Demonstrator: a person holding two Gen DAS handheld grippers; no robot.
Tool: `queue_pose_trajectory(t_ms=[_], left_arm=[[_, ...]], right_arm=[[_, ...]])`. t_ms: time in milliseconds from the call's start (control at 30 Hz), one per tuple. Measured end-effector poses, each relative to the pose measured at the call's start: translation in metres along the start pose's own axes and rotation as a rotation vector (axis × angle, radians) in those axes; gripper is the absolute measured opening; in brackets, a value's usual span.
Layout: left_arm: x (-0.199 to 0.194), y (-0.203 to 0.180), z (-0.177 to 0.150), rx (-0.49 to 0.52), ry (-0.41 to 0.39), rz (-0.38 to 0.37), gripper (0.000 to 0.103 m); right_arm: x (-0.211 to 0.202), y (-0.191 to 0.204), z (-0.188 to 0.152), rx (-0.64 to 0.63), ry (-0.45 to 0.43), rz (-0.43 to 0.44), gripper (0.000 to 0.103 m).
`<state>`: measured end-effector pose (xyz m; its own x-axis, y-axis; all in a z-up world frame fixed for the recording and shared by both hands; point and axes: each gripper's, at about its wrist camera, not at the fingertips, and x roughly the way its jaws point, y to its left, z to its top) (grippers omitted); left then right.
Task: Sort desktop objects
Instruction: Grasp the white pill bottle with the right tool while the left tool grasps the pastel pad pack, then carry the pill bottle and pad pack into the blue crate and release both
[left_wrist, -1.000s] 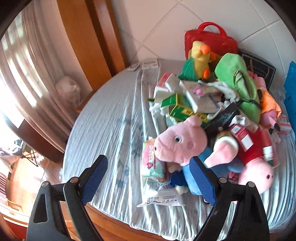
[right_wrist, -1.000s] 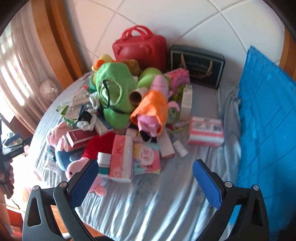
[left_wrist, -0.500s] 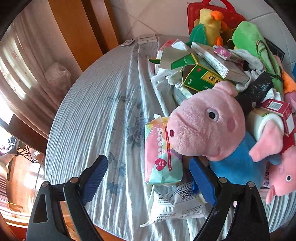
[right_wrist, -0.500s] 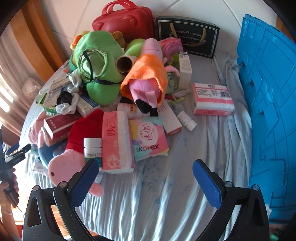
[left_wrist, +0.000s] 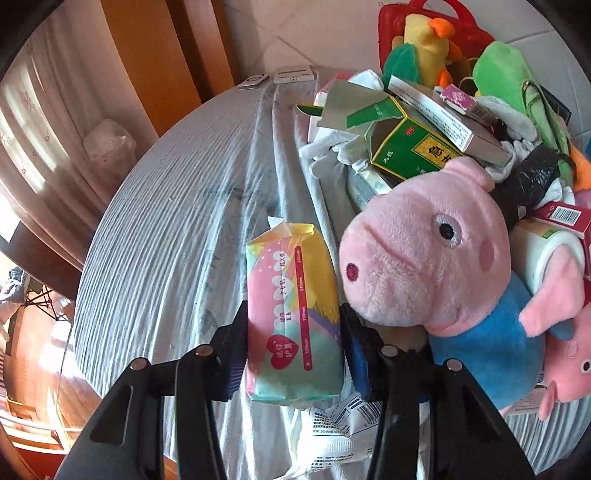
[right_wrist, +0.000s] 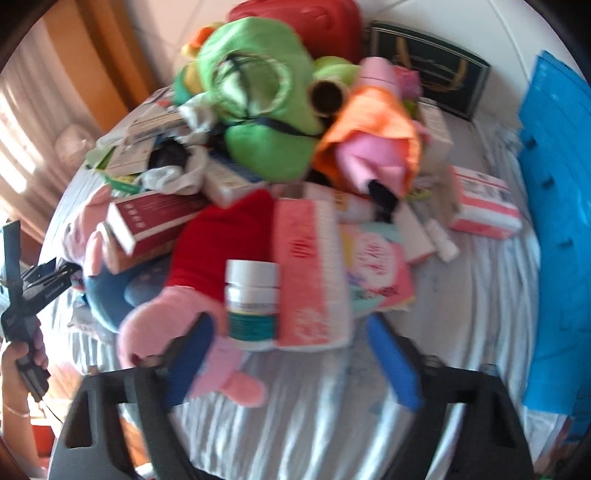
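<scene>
**Left tongs pinch the pastel pad pack at the pile's edge**

Striped grey-blue cloth (left_wrist: 177, 236) covers the round table, with orange wood panelling and a pale curtain behind it. Between the fingers of the left gripper (left_wrist: 293, 341) sits a pastel sanitary-pad pack (left_wrist: 293, 314), pink, yellow and mint, with a red heart near its close end and small print reading 190mm and 240mm along a red stripe. Both blue pads press against its sides, so the tongs are closed onto it. Beneath the pack, close to the tongs, lies a white plastic pouch (left_wrist: 340, 432) with a barcode. Just to the right of the pack is a pink pig plush in a blue top (left_wrist: 428, 258), its snout near the pack. Beyond it lie a green carton with yellow Chinese characters (left_wrist: 413, 151) and a long white box (left_wrist: 443, 118).

The right wrist view is motion-blurred. The right gripper (right_wrist: 291, 354) stands wide apart, holding nothing. Between its fingers, just ahead, are a white bottle with a green label (right_wrist: 253, 306), writing unreadable, and a salmon-pink tissue pack (right_wrist: 314, 273). A pink plush foot (right_wrist: 229, 380) lies beside the left finger. Far to the right stands a blue crate (right_wrist: 557, 229).
</scene>
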<state>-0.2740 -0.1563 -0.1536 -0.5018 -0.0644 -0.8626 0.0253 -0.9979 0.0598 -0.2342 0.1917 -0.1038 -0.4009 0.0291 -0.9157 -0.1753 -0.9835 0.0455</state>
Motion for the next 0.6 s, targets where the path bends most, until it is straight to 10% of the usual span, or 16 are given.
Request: queue_pose_trajectory(t_ms=[100,233,600], left_arm=[[-0.015,0.011,0.001,-0.031,-0.024,0.004,0.045],[-0.032,0.015,-0.002,-0.054,-0.047,0.003,0.045],[-0.096,-0.011,0.012,-0.009,-0.185,0.002,0.045]], right_arm=[[0.010,0.015,0.005,-0.033,0.009,0.022,0.070],[0.028,0.025,0.009,-0.040,0.033,0.006,0.035],[-0.014,0.016,0.011,-0.041,-0.082,0.049,0.034]])
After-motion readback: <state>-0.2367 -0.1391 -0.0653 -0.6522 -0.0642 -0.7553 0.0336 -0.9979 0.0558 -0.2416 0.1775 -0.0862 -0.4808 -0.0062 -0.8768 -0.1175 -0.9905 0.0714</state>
